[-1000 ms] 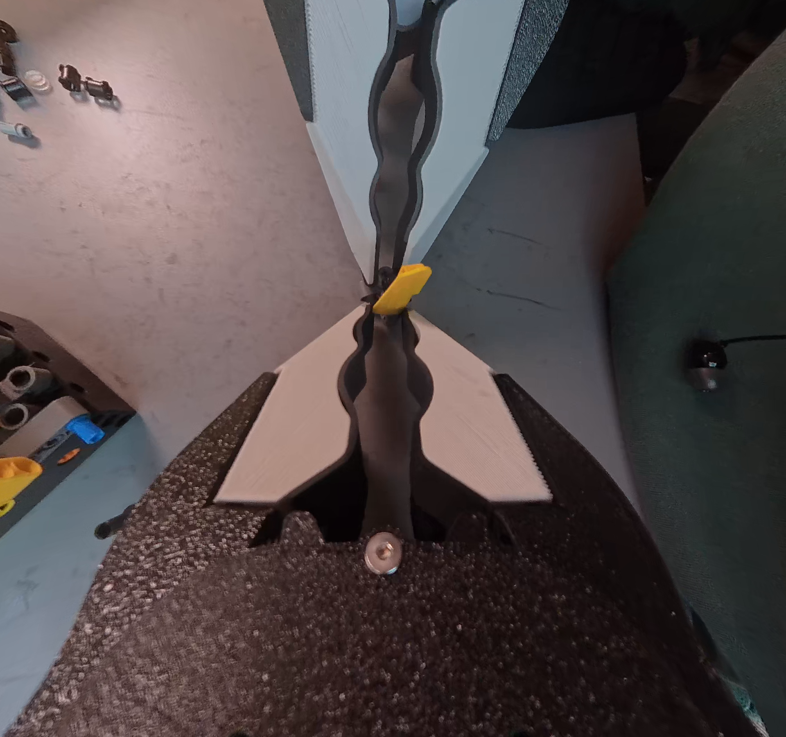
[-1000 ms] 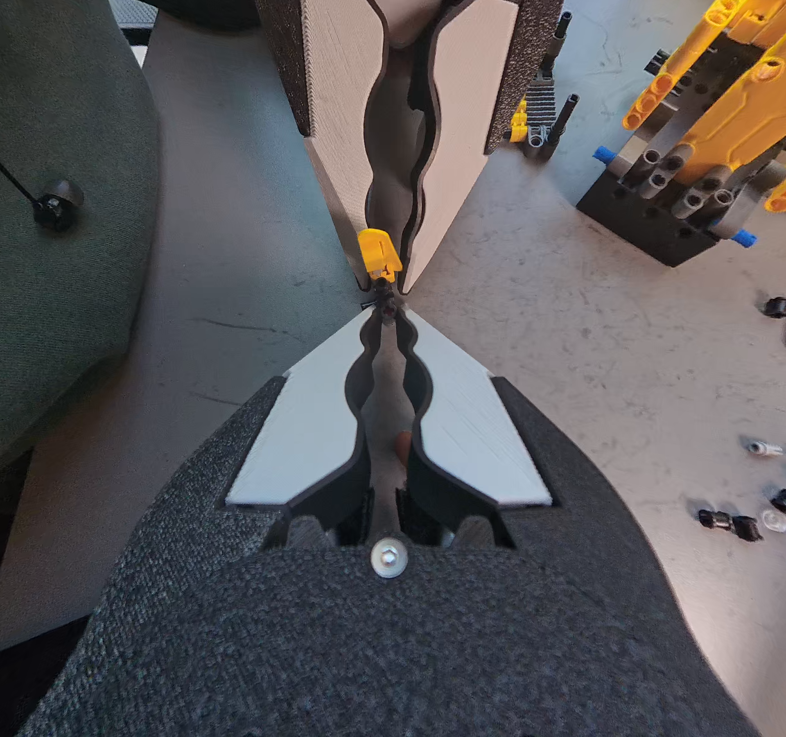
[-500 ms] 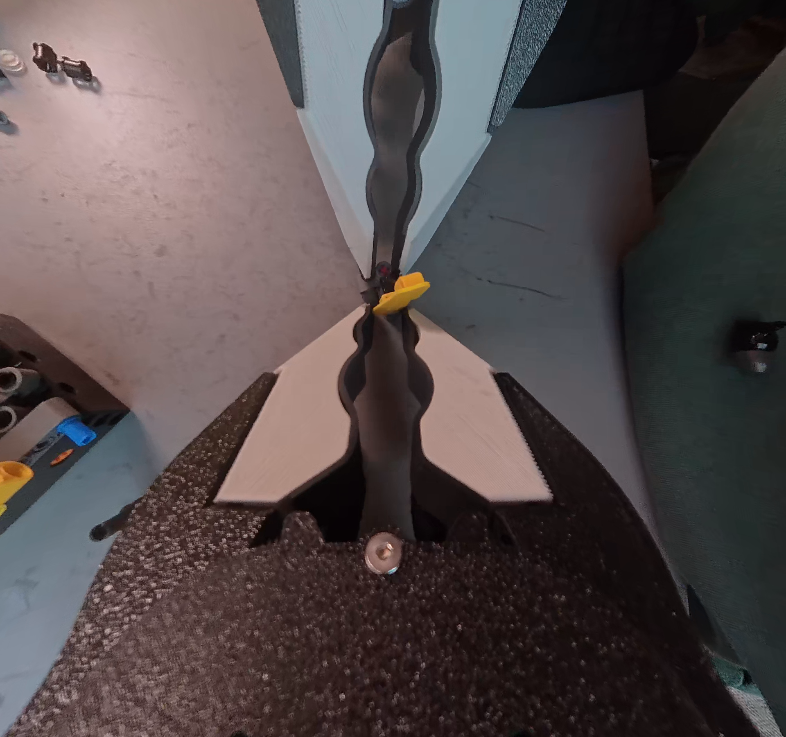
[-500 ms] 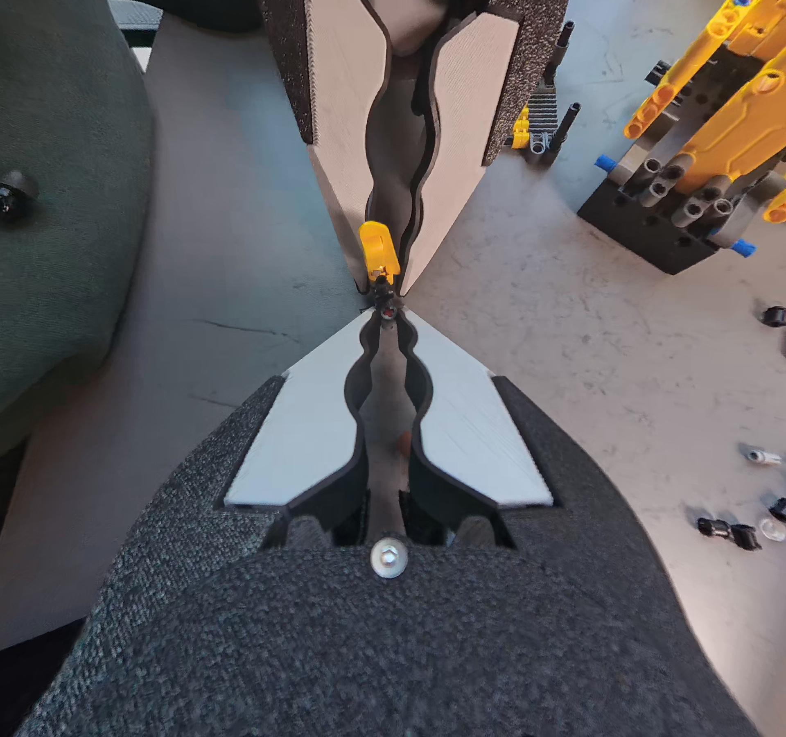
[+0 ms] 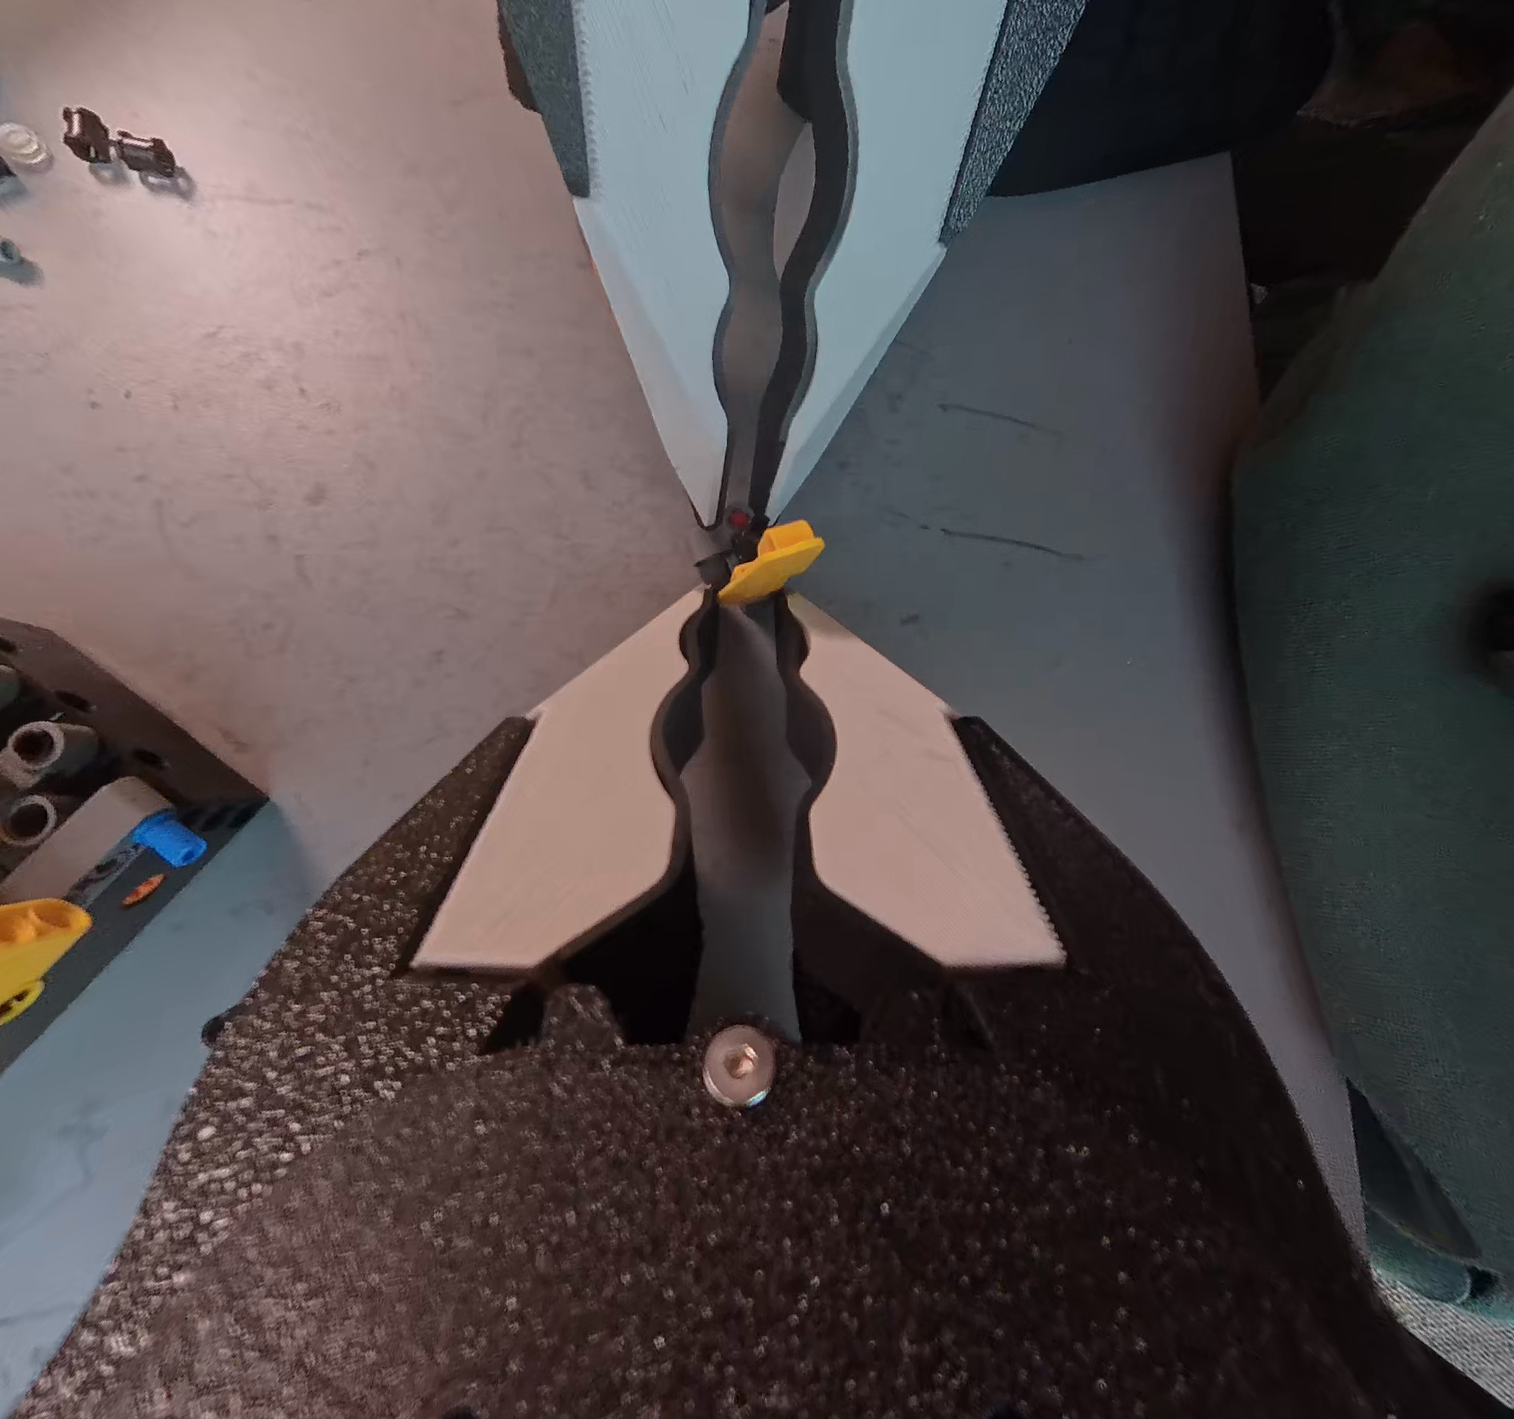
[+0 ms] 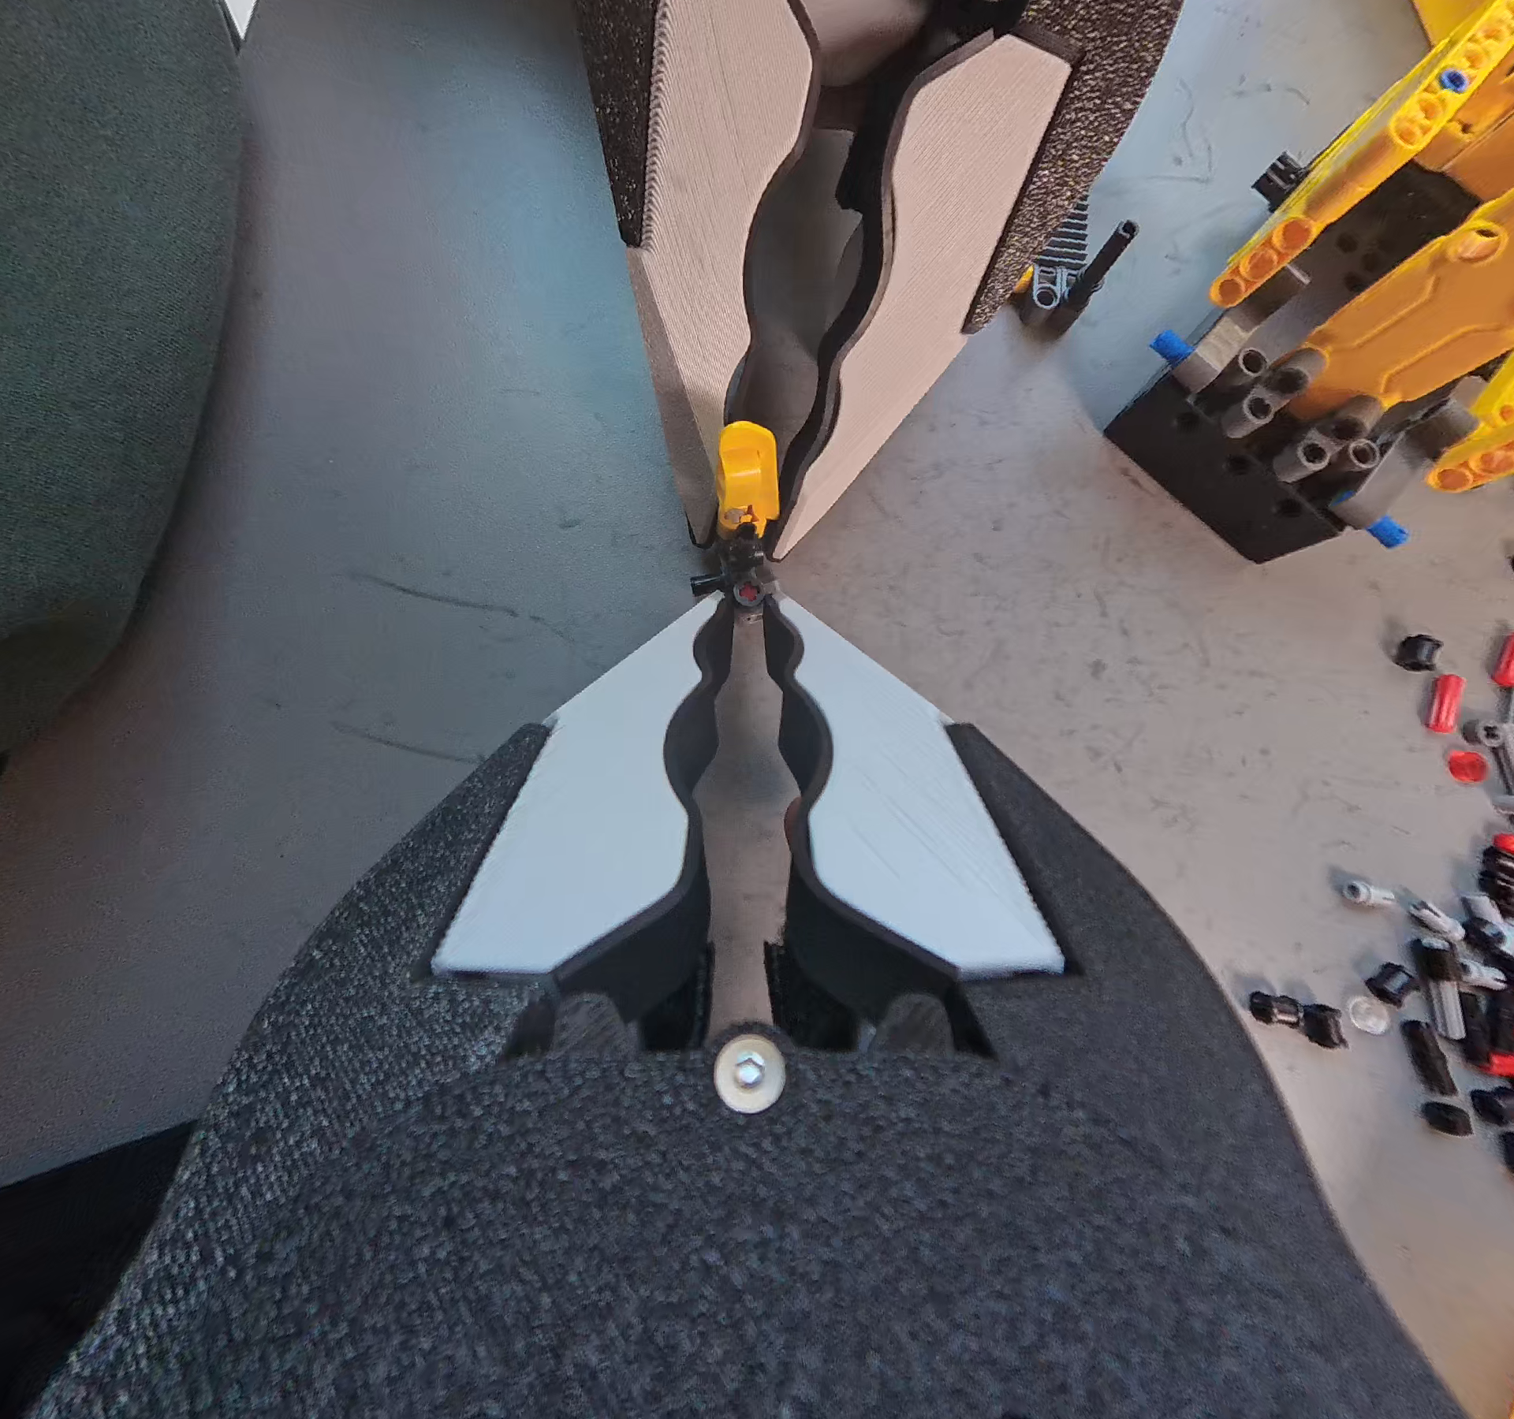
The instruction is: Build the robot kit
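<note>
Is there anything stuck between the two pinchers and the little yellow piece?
Nothing visible. The left gripper pinches the yellow piece directly, and the right gripper meets it tip to tip, shut on a small black and red pin that joins it.

Soft, even light is falling across the pale speckled surface (image 5: 311,413), warming to pink left of the left gripper (image 5: 741,589) and cooling to grey-blue on its right. Only faint shadows are lying under the small black plastic connectors (image 5: 119,147) far to its left. The wide-angle lens is bending both views strongly at the edges. The scattered red, black and grey plastic pieces (image 6: 1450,962) right of the right gripper (image 6: 747,602) are smearing with blur, while the small yellow plastic piece (image 6: 744,470) just ahead of it is showing sharp and bright, without glare.
</note>
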The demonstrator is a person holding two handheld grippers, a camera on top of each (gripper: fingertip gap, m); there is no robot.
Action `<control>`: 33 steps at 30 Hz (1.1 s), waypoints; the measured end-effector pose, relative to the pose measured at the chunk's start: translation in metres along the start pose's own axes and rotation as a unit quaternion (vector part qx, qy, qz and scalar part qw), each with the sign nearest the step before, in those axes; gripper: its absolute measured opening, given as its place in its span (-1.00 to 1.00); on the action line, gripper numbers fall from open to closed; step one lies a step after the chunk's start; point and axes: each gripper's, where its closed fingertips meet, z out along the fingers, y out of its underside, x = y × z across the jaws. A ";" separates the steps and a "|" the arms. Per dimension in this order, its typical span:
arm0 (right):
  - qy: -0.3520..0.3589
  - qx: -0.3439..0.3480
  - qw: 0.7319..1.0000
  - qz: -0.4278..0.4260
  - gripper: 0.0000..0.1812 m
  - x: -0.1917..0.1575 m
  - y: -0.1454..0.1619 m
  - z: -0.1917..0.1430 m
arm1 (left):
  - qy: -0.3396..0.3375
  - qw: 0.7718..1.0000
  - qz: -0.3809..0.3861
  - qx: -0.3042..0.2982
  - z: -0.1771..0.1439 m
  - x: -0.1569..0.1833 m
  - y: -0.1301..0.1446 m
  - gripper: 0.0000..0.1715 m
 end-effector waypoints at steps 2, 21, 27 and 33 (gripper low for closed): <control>0.003 -0.006 1.000 -0.001 -0.93 0.000 0.001 0.000 | -0.005 1.000 0.005 0.002 0.000 -0.002 0.000 -0.83; 0.024 -0.001 1.000 0.006 -0.92 0.007 -0.004 -0.002 | -0.048 0.997 0.044 0.031 -0.007 -0.008 -0.009 -0.83; 0.023 -0.003 1.000 0.009 -0.94 0.007 -0.004 -0.003 | -0.046 0.998 0.044 0.029 -0.007 -0.008 -0.010 -0.84; 0.015 -0.026 0.999 0.023 -0.95 0.006 -0.003 -0.002 | -0.035 0.998 0.035 0.028 -0.006 -0.008 -0.010 -0.84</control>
